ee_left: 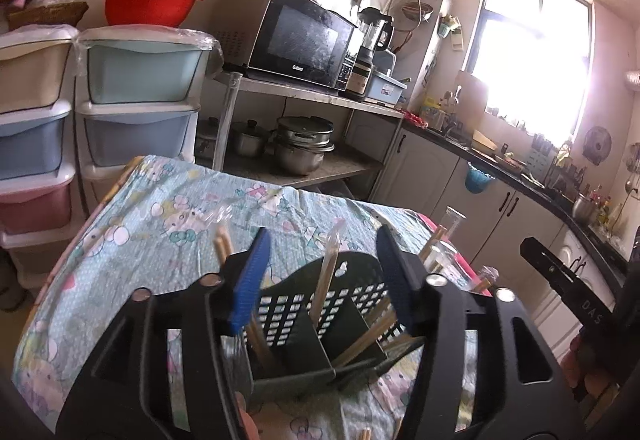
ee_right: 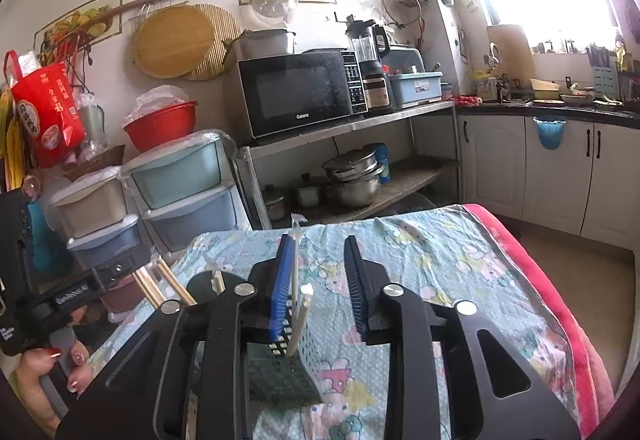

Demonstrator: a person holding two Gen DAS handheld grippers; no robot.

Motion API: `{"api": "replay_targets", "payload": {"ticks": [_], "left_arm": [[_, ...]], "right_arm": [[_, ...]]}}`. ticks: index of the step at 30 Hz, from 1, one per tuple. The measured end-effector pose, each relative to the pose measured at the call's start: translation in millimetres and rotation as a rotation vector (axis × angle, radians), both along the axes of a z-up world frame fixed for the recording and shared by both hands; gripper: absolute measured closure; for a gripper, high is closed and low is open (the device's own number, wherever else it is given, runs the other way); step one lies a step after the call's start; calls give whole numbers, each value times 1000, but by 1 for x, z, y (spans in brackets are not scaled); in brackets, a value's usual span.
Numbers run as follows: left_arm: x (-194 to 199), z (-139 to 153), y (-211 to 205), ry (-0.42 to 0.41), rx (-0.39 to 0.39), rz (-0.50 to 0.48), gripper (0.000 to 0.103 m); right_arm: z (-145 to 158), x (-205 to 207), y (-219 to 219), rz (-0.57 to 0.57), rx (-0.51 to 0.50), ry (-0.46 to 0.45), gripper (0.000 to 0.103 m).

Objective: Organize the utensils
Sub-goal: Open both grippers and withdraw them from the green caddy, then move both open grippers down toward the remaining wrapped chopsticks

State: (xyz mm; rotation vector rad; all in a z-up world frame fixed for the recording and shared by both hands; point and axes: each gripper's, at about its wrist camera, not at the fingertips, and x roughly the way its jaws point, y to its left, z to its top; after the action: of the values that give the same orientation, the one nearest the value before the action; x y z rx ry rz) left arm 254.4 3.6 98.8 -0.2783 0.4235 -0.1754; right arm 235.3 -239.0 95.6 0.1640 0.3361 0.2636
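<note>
In the left wrist view my left gripper (ee_left: 322,240) stands open over a dark green perforated utensil holder (ee_left: 348,292) with compartments. One plastic-wrapped chopstick (ee_left: 326,280) rises between the blue pads, touching neither. More wooden chopsticks (ee_left: 368,336) lean in the holder's right compartment. In the right wrist view my right gripper (ee_right: 318,242) is open above a pale blue-green perforated holder (ee_right: 288,364). A wrapped chopstick (ee_right: 298,308) stands in it, close beside the left pad. Nothing is pinched between the right pads.
Both holders sit on a table covered in a pale blue cartoon-print cloth (ee_right: 440,252) with a red blanket edge (ee_right: 560,280). Stacked plastic drawers (ee_left: 140,72), a microwave (ee_left: 304,40) on a metal shelf with pots (ee_left: 304,144), and counter cabinets (ee_right: 560,160) lie beyond. A hand (ee_right: 60,364) holds the other tool at far left.
</note>
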Motion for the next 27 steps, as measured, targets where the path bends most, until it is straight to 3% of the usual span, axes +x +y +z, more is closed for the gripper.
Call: {"api": "replay_targets", "payload": {"ticks": [4,6,11,18,27], "left_arm": [[-10,0,3,1,-11,-1,39],[-16,0,5,-1,-14,-2,26],[-31,-1,7,2,-5,-2,11],[-50,-4,12,28,-3,9,11],[-63,-24,25,87,4,-9,11]], "right_arm": [[-2,-8,-1,5,-20,13,70],[-3,-14,-2,3,-30,14,67],[-2,-26,-5,6,-40,25,61],[5,-50,-6,26,-46,37,52],[6,-75,4,39,-88,54,48]]}}
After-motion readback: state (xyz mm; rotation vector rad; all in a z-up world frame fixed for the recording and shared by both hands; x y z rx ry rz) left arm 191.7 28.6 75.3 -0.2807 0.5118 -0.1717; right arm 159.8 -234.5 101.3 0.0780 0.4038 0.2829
